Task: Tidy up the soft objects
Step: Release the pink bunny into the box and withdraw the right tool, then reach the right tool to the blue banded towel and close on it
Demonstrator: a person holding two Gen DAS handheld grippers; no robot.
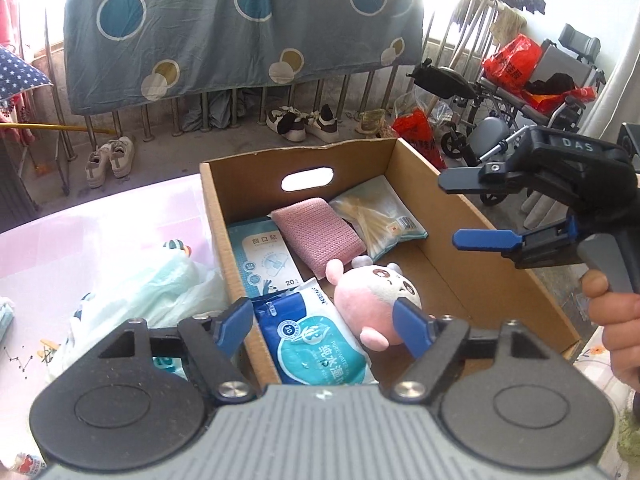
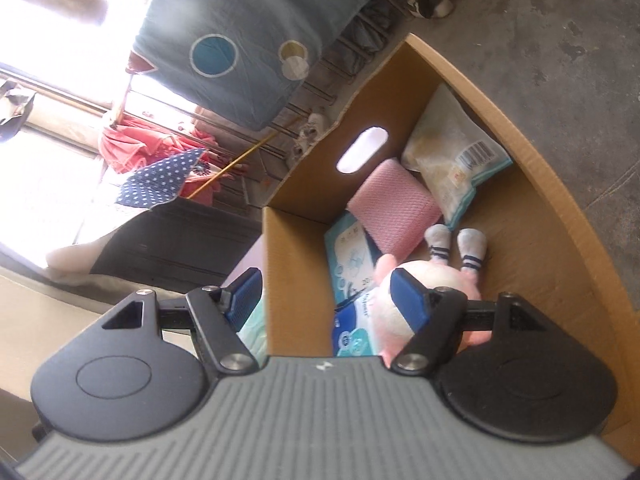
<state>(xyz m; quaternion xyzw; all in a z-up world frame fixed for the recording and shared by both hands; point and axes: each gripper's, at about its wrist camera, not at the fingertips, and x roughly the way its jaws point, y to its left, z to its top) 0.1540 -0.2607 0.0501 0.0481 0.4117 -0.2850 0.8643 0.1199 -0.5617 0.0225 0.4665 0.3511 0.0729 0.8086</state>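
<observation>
An open cardboard box [image 1: 304,152] [image 2: 296,272] holds a pink plush toy [image 1: 368,292] [image 2: 440,276], a pink knitted cloth [image 1: 320,232] [image 2: 394,208], a blue pack of wet wipes [image 1: 316,340], a plaster packet [image 1: 264,256] and a bag of cotton swabs [image 1: 380,216] [image 2: 452,152]. My left gripper [image 1: 324,322] hovers open over the wipes and the plush, gripping nothing. Over the box's right wall, my right gripper [image 1: 464,212] [image 2: 326,296] is open and empty, held by a hand [image 1: 612,312].
A white plastic bag with pale green contents [image 1: 160,288] lies left of the box on the pink-covered table [image 1: 100,232]. Behind are a railing with a hanging blue dotted sheet [image 1: 240,32], shoes [image 1: 304,122] on the floor, and a wheelchair [image 1: 520,120] at right.
</observation>
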